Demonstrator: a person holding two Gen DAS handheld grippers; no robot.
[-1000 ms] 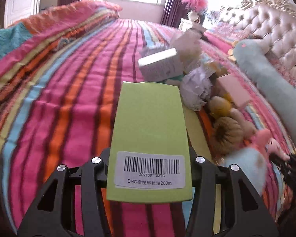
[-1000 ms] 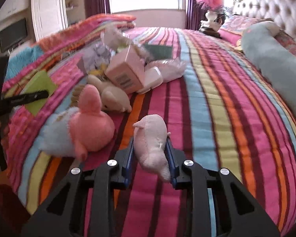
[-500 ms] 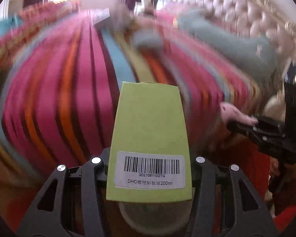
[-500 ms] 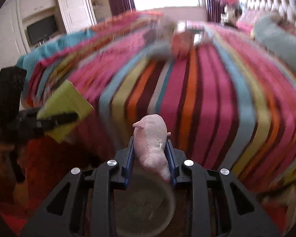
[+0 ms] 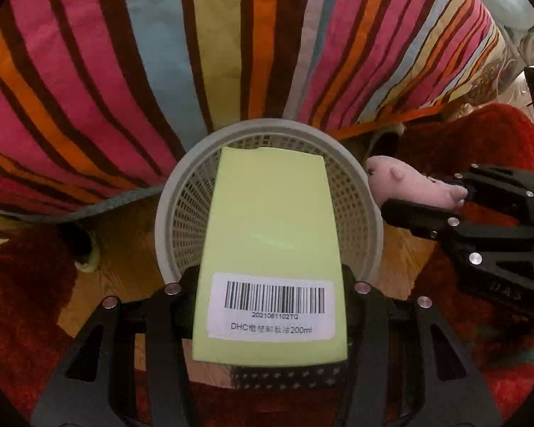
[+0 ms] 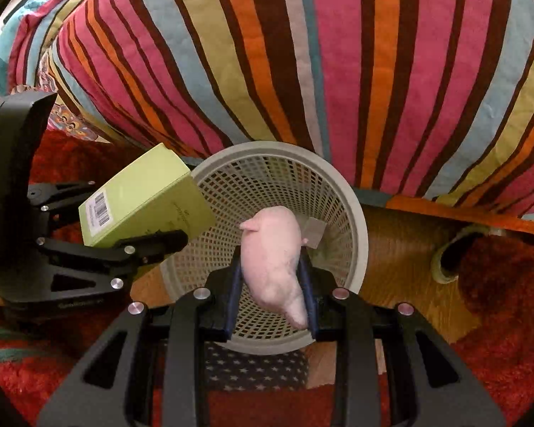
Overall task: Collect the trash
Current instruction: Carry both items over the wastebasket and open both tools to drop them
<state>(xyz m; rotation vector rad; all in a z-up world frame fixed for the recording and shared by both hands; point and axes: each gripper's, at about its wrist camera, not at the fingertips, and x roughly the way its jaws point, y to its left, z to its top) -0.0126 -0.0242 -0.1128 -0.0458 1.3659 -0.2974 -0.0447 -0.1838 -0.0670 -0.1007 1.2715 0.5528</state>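
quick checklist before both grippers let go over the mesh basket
1. Left gripper clamped on green box: ok.
2. Right gripper clamped on pink plush toy: ok.
3. Box above the basket opening: ok in the left view; the right view shows it over the rim, so cannot tell.
4. Toy above the opening: ok.
5. Basket upright on the floor beside the striped bedspread: ok.
6. Room left in the basket: ok, only a small scrap inside.
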